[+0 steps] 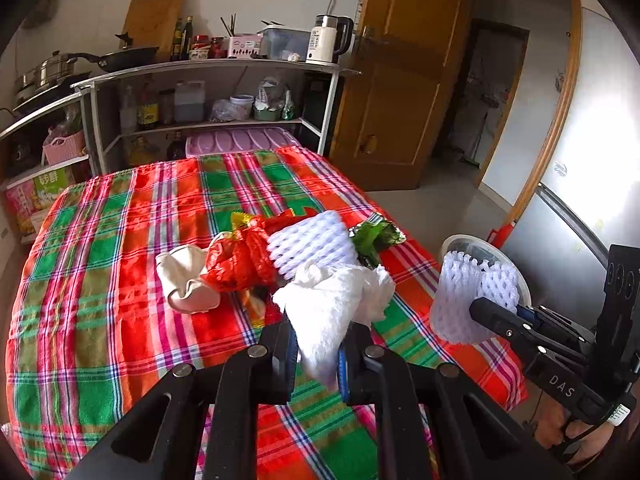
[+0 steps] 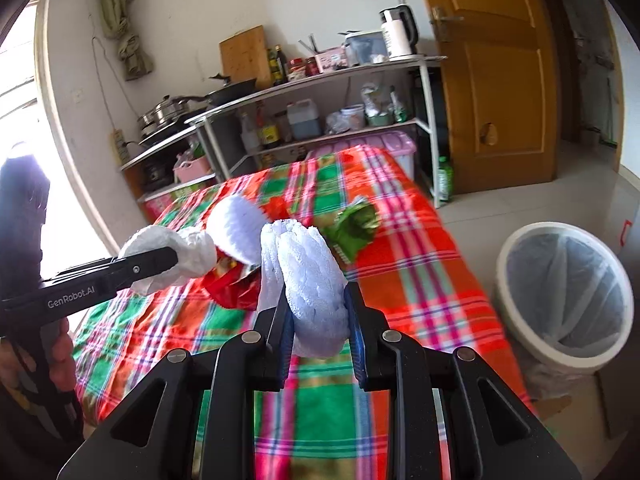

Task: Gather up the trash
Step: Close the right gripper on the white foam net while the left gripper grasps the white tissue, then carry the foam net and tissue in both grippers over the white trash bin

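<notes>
My left gripper [image 1: 318, 340] is shut on a crumpled white paper towel [image 1: 340, 308] and holds it above the plaid tablecloth [image 1: 120, 280]. My right gripper [image 2: 318, 332] is shut on a white foam fruit net [image 2: 308, 276], which also shows in the left wrist view [image 1: 464, 296] near the table's right edge. On the table lie another foam net [image 1: 312, 244], a red plastic bag [image 1: 240, 256], a green wrapper [image 1: 376, 236] and a beige wad [image 1: 184, 280]. A white bin with a clear liner [image 2: 564, 292] stands on the floor right of the table.
A metal shelf [image 1: 216, 68] with pans, bottles and a kettle [image 1: 328, 40] stands behind the table. A lilac lidded box [image 1: 240, 140] sits at the table's far edge. A wooden door [image 1: 400, 92] and a fridge [image 1: 580, 200] are at the right.
</notes>
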Demonstrator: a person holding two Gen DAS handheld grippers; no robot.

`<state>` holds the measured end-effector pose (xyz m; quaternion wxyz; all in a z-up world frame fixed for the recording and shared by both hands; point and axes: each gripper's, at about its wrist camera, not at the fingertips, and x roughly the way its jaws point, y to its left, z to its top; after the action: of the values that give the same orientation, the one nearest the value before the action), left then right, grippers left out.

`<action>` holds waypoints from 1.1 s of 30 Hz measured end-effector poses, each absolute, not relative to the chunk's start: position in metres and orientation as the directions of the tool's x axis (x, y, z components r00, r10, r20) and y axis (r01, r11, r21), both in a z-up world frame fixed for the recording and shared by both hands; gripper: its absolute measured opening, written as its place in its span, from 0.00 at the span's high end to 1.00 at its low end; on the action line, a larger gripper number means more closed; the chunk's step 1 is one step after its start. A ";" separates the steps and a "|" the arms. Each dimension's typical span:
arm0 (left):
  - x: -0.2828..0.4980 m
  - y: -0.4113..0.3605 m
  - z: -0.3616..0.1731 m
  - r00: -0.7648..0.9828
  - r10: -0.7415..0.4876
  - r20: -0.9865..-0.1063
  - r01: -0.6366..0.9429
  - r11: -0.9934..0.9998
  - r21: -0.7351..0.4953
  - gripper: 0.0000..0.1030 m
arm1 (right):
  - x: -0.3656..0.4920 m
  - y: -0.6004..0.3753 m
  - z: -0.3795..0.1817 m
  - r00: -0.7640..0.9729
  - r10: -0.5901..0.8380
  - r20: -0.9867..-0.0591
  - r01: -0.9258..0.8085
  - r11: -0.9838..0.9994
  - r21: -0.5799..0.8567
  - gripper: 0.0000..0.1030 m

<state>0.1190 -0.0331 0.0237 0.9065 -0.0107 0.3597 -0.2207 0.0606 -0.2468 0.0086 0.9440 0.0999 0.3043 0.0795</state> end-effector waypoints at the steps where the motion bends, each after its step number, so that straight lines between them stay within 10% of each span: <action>1: 0.120 -0.038 0.025 0.643 -0.416 -0.643 0.404 0.897 -0.177 0.85 | 0.059 -0.253 0.011 0.807 0.198 -0.556 -0.075 0.969 0.236 0.76; 33: 0.178 -0.303 -0.011 0.324 -0.622 -0.713 0.736 0.639 -0.223 0.85 | 0.035 -0.448 0.012 0.754 -0.261 -0.603 0.402 0.909 0.108 0.76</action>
<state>0.1777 -0.3033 -0.0105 0.8105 0.0709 0.4033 -0.4188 0.0349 -0.4485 0.0123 0.9291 0.1161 0.3023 -0.1784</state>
